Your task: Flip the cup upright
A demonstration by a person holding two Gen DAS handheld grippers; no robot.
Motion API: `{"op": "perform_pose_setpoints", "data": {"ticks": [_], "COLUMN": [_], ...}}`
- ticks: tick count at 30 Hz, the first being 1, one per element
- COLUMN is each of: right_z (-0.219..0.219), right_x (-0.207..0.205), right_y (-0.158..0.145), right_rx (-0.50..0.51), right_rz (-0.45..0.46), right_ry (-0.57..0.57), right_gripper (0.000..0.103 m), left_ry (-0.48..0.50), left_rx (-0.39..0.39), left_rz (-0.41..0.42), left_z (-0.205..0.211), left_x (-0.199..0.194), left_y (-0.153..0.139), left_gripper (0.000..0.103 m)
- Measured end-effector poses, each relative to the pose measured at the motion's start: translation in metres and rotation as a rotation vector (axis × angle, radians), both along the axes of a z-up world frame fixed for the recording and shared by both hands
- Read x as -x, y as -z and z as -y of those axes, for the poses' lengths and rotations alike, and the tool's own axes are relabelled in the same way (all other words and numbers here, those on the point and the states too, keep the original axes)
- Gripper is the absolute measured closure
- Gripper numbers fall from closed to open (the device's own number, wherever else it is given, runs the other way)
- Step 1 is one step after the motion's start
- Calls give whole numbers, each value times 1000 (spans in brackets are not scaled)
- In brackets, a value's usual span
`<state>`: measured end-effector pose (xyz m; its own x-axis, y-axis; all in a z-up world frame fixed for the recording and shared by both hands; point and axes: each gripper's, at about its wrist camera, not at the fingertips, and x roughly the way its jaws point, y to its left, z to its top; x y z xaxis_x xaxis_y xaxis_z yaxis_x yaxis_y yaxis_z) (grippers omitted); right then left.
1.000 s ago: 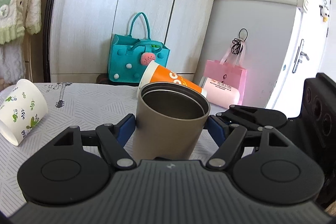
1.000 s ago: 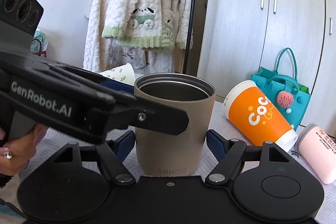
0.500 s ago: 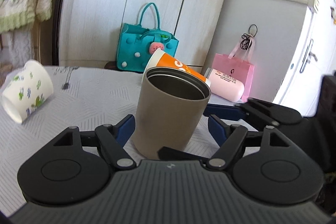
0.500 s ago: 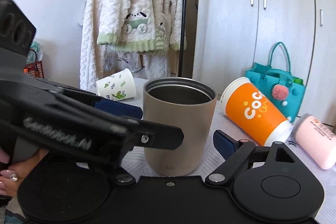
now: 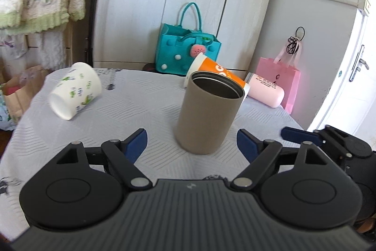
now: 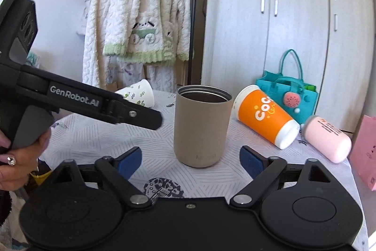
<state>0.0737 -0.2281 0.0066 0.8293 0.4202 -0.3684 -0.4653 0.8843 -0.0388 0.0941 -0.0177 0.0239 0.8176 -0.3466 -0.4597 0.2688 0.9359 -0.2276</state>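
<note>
On table: 1 upright cup, 3 toppled.

front: tan cup | behind-right: orange cup | left: bare cloth

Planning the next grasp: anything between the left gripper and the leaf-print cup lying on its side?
Nothing visible. The leaf cup lies on its side, ahead and left of the open left gripper, with only bare tablecloth between. The tan cup stands upright off that line.
</note>
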Motion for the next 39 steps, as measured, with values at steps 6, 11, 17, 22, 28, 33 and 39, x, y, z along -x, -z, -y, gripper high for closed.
{"op": "perform_pose_setpoints", "data": {"ticks": [6, 11, 17, 22, 28, 33, 39], "right_z": [8, 10, 4, -5, -10, -9, -9], "right_x": [17, 31, 42, 56, 70, 72, 77], "right_y": [-6, -17, -20, -21, -28, -30, -28], "right_rx": [-44, -78, -32, 23, 1, -35, -26], "right_rz": [-5, -3, -27, -12, -7, -26, -20], "right_ry": [59, 135, 299, 362, 377, 419, 481], "right_gripper": [9, 0, 0, 0, 0, 0, 0], "left_ry": [-23, -34, -86, -99, -116, -145, -203], "left_rx": [-44, -57, -83, -65, -77, -141, -149], "left_rz": [1, 6, 12, -1, 14, 50, 1], "left_z": [-6, -13, -22, -34, -39, -36, -39], "left_x": [23, 42, 57, 62, 74, 85, 84], "left_y": [-10, -14, -13, -11, -9, -11, -16], "left_gripper": [17, 11, 0, 0, 0, 0, 0]}}
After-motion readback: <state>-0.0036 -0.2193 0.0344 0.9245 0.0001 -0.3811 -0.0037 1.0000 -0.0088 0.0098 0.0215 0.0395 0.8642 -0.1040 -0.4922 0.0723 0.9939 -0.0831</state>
